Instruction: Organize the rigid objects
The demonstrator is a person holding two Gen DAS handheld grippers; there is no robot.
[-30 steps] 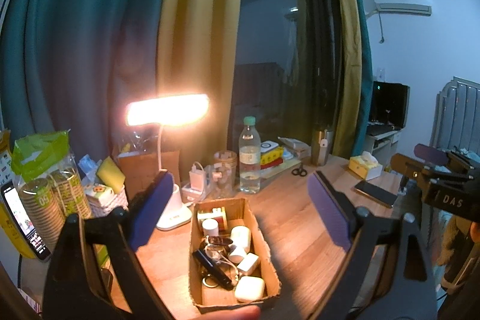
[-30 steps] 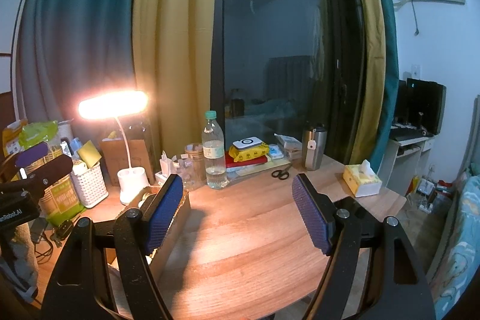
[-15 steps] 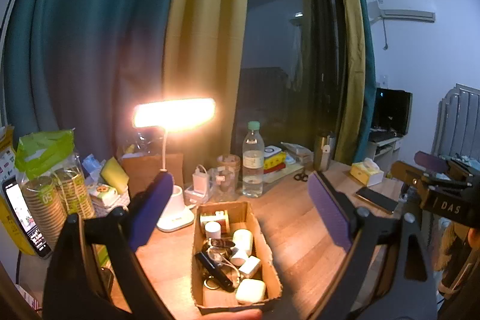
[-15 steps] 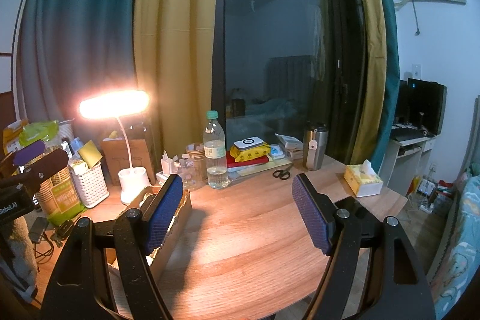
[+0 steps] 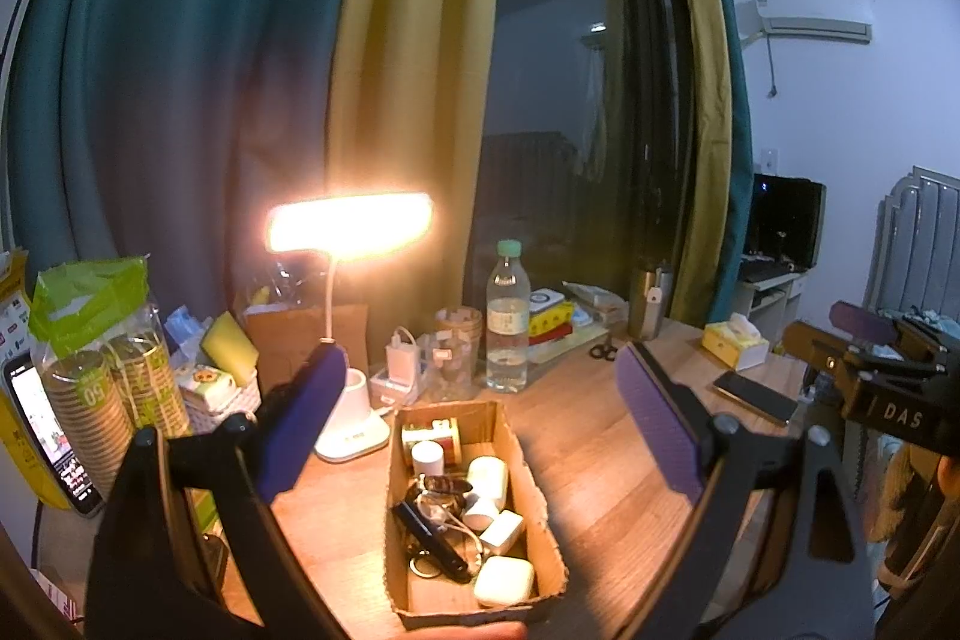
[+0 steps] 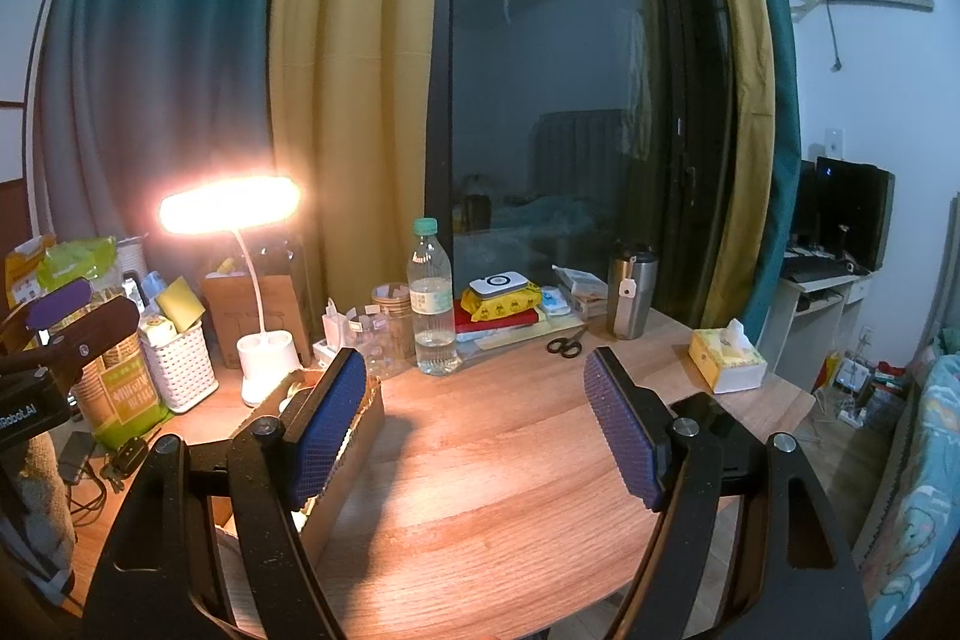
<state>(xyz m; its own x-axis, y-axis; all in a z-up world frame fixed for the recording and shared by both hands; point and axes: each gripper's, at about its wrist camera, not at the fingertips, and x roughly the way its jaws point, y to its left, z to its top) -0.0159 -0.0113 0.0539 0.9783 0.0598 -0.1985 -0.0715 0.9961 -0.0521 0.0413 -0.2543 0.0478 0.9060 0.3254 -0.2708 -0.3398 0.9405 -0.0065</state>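
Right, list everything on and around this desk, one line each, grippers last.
open cardboard box: one, brown, desk front, holds small white cases and a black item
lit white desk lamp: one, behind the box
clear plastic water bottle: one, green cap, desk middle
steel tumbler: one, by the window
black scissors: one, beside the tumbler
yellow tissue box: one, desk right
white woven basket: one, desk left
left gripper: open, above the box
right gripper: open, over bare desk
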